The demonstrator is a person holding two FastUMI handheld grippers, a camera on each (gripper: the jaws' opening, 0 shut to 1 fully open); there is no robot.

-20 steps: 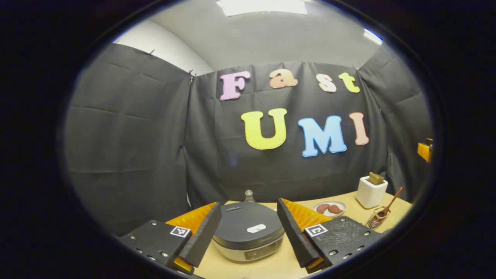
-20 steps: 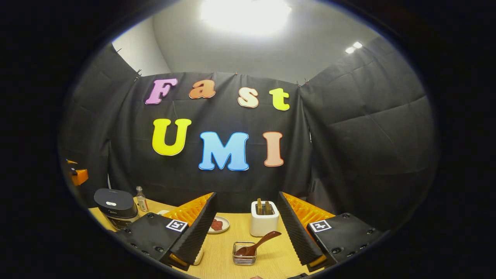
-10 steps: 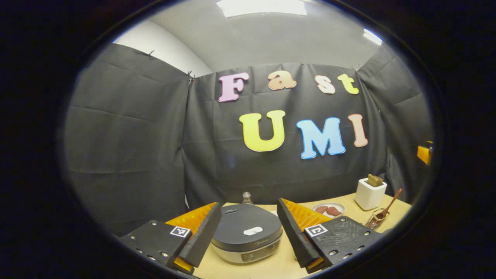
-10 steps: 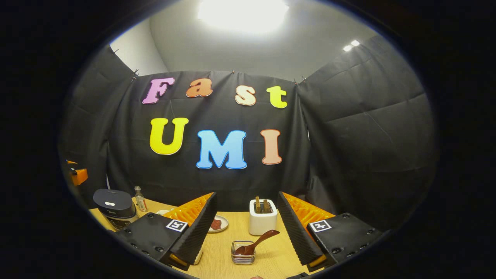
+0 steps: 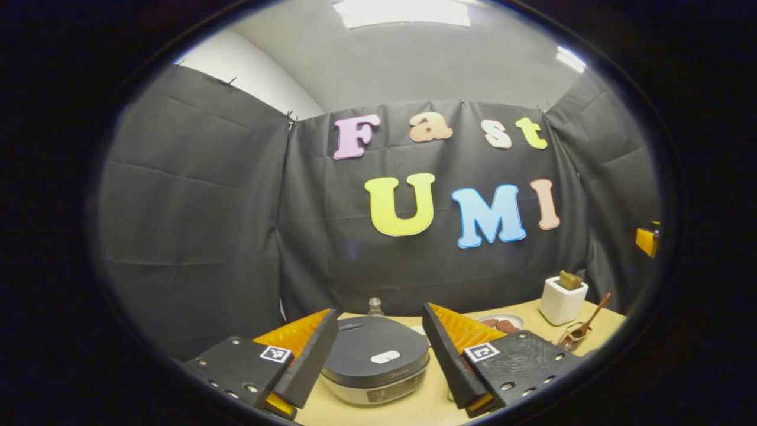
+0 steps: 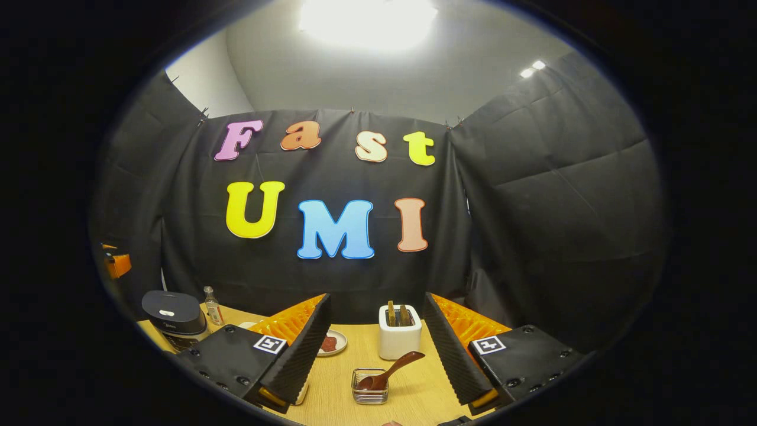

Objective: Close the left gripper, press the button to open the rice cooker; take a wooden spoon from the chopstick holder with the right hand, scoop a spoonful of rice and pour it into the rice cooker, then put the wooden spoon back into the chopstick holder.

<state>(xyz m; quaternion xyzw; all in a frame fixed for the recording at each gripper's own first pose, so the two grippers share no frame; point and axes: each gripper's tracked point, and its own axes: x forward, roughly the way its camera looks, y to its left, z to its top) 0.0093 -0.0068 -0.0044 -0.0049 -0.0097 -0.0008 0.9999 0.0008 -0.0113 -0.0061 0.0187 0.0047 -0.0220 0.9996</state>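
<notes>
Left gripper (image 5: 378, 361): jaws stand wide apart and empty, framing the rice cooker (image 5: 377, 365) between the two fingers. The cooker sits on the table (image 5: 414, 408) with its lid down; the pale oval button (image 5: 385, 357) lies on top of the lid, toward the near edge. Judged handling: the cooker is a rigid, fairly heavy appliance that should stay put under a press. The button is small and smooth, so the closed fingertips should come down square on its centre (a glancing touch could slide off the lid).

Right gripper (image 6: 377, 361): jaws likewise wide apart, holding nothing. Between and just beyond its fingers stands the chopstick holder (image 6: 369, 393), a small wire basket, with the wooden spoon (image 6: 390, 373) leaning in it, bowl down and handle rising to the right. Judged handling: the spoon is light, stiff and smooth. Take it on the free upper handle, clear of the wire rim; the basket is light and may tip or drag if the spoon snags.

View differences: the left gripper view gives the button and lid detail at close range. The right gripper view shows the spoon's lean and the two slots of the white toaster (image 6: 400, 338) behind it, with the cooker far off at its left edge. A rice supply cannot be identified in either view.
</notes>
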